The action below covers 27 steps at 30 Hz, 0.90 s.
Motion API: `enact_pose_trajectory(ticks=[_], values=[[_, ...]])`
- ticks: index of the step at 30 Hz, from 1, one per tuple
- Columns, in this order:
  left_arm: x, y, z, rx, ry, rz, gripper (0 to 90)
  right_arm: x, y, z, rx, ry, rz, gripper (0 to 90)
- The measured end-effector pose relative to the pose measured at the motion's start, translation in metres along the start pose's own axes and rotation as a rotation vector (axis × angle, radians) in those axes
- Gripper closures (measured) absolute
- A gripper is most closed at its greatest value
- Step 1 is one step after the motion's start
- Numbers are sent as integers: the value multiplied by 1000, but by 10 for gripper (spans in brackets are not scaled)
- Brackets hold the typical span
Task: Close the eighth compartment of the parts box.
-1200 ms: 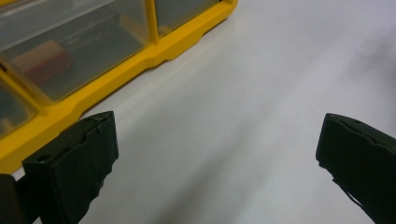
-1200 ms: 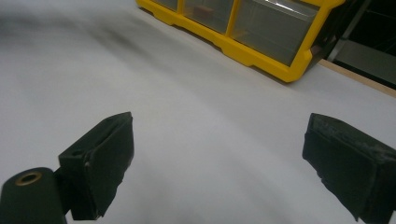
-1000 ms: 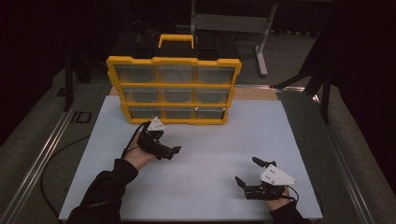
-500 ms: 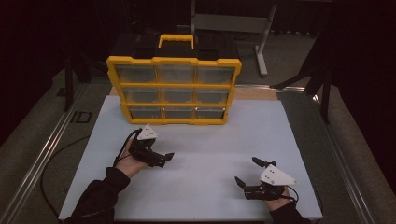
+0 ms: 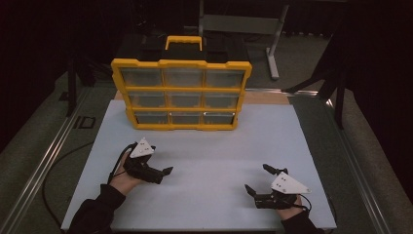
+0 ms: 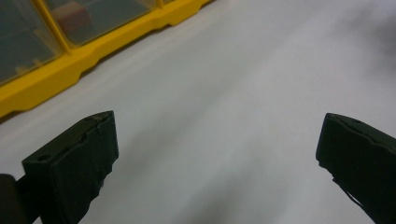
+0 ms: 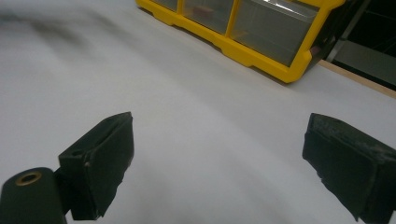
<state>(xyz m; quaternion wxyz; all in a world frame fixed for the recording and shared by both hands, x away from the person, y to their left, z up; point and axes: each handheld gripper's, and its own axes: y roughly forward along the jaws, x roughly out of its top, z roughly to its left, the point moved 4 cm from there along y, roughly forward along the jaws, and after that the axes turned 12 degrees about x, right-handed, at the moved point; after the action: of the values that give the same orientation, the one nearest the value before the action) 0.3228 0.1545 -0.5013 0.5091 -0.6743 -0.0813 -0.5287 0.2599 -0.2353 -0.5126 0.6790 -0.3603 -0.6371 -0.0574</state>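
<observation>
Near the bottom edge of the high view, the right gripper (image 5: 259, 180) sits low at the lower right of the frame, held by a hand whose sleeve enters from the bottom; its jaws stand wide apart and hold nothing, pointing toward the upper left, with a grey three-cornered plate on top. At the lower left, the left gripper (image 5: 163, 174) is cupped in the person's left hand (image 5: 124, 176), the dark sleeve coming up from the bottom edge; its jaws point toward the right of the frame, and the left gripper view shows them spread apart over bare surface, empty. Both grippers hover at or just over the white table top (image 5: 209, 161), well apart from each other. Farther back, at the upper middle of the frame, stands the yellow organizer case (image 5: 181, 95), upright on the far part of the white surface, with a yellow handle on top and three rows of three clear-fronted drawers. In the left gripper view a reddish-brown item (image 6: 74, 17) shows behind a drawer front at the upper left; in the right gripper view a small reddish piece (image 7: 203, 10) lies in a drawer at the top middle. The other drawers' contents cannot be made out. Beyond the table lie grey floor, a metal rail at the left, a table leg frame at the upper right, and a dark room.
</observation>
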Motion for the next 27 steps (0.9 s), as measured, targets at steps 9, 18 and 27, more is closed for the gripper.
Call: enact_pose_trajectory(ticks=[9,18,27], values=[[-12,-15,1,18,-11,-28,0,0,-1,0,1,-8,7,89],[-29,-26,4,41,-35,-30,0,-1,0,0,2,-7,10,89],[-41,-35,6,79,-47,-32,0,-1,0,0,1,-14,7,89]])
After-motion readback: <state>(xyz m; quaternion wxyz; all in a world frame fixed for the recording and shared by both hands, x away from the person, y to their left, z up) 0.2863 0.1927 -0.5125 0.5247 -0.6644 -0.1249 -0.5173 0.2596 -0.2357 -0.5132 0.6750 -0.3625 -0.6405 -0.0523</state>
